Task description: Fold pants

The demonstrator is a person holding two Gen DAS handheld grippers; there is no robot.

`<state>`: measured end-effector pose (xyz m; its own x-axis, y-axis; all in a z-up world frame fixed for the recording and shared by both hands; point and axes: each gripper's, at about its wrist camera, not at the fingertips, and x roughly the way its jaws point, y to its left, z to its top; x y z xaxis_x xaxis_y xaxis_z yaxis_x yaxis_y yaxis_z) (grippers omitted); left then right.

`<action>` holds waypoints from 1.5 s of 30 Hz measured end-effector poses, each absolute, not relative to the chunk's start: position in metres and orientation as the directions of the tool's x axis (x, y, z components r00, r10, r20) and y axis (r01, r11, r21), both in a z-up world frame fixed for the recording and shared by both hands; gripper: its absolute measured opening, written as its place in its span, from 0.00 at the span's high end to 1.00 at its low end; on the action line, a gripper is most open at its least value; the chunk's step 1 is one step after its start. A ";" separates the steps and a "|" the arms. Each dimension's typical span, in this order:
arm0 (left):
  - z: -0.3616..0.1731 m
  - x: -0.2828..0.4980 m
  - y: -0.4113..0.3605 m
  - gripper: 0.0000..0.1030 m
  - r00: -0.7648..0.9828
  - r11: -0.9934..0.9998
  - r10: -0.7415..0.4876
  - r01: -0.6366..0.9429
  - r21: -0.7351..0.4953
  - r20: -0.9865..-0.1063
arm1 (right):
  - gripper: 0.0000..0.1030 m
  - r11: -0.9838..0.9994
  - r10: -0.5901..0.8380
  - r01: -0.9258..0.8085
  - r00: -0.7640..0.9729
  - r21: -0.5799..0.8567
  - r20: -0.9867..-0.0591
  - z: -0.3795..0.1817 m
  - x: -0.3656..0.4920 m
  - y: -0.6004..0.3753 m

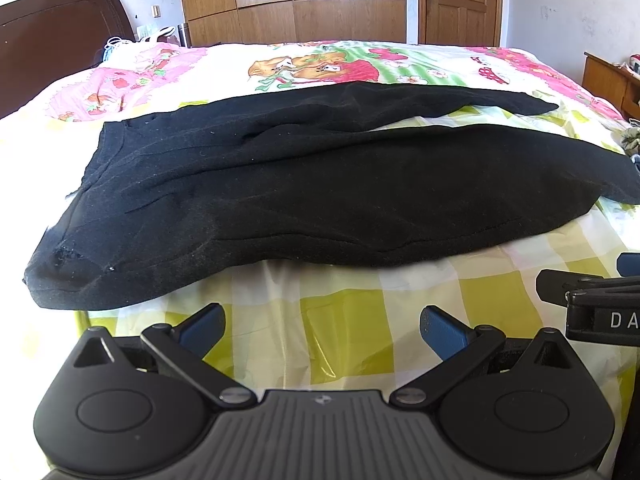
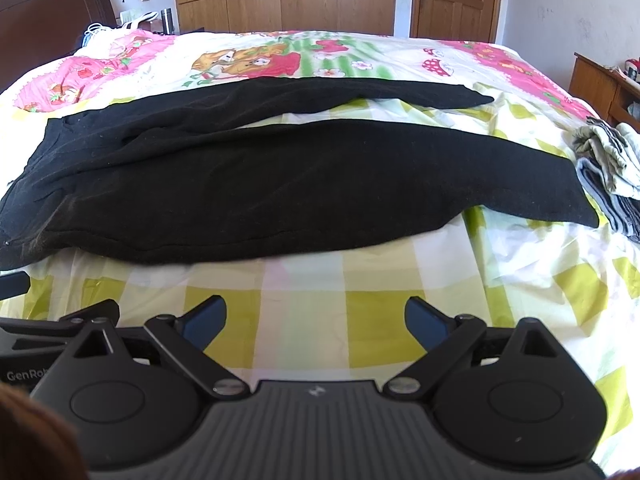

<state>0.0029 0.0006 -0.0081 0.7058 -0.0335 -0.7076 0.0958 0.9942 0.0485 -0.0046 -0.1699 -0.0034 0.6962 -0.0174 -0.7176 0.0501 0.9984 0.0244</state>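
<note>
- My left gripper [image 1: 322,330] hangs low over the bed's near edge, jaws spread wide, nothing between the blue pads [image 1: 202,330].
- My right gripper [image 2: 316,320] sits just beside it on the right, level with it, jaws equally spread and empty.
- Directly under both jaws lies the yellow-and-white checked sheet [image 2: 304,276].
- Just ahead of both jaws, the black pants [image 1: 304,184] lie flat and unfolded across the bed, waistband off to the left, both legs running right with a gap of sheet between them.
- Ahead-right of my right jaws, a pile of grey-and-white clothes [image 2: 608,172] sits near the nearer leg's cuff.
- Beyond the pants lies the cartoon-print bedspread [image 1: 320,64], then a wooden wardrobe [image 1: 292,0].
</note>
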 end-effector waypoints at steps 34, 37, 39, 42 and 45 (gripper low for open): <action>-0.012 0.008 0.003 0.00 0.693 0.992 -0.060 0.123 0.036 -0.718 | 0.14 0.997 0.003 0.054 0.679 0.054 -0.734 -0.008 0.002 -0.176; -0.013 0.008 0.003 0.00 0.693 0.991 -0.061 0.126 0.037 -0.719 | 0.14 0.997 0.003 0.057 0.678 0.057 -0.735 -0.009 0.003 -0.177; -0.013 0.008 0.003 0.00 0.694 0.991 -0.062 0.127 0.038 -0.718 | 0.14 0.996 0.005 0.058 0.677 0.060 -0.736 -0.009 0.004 -0.177; -0.013 0.008 0.004 0.00 0.694 0.992 -0.061 0.124 0.035 -0.717 | 0.15 0.996 0.010 0.056 0.676 0.064 -0.737 -0.009 0.004 -0.178; -0.013 0.008 0.005 0.00 0.694 0.992 -0.061 0.119 0.031 -0.717 | 0.15 0.996 0.013 0.053 0.674 0.066 -0.738 -0.009 0.005 -0.178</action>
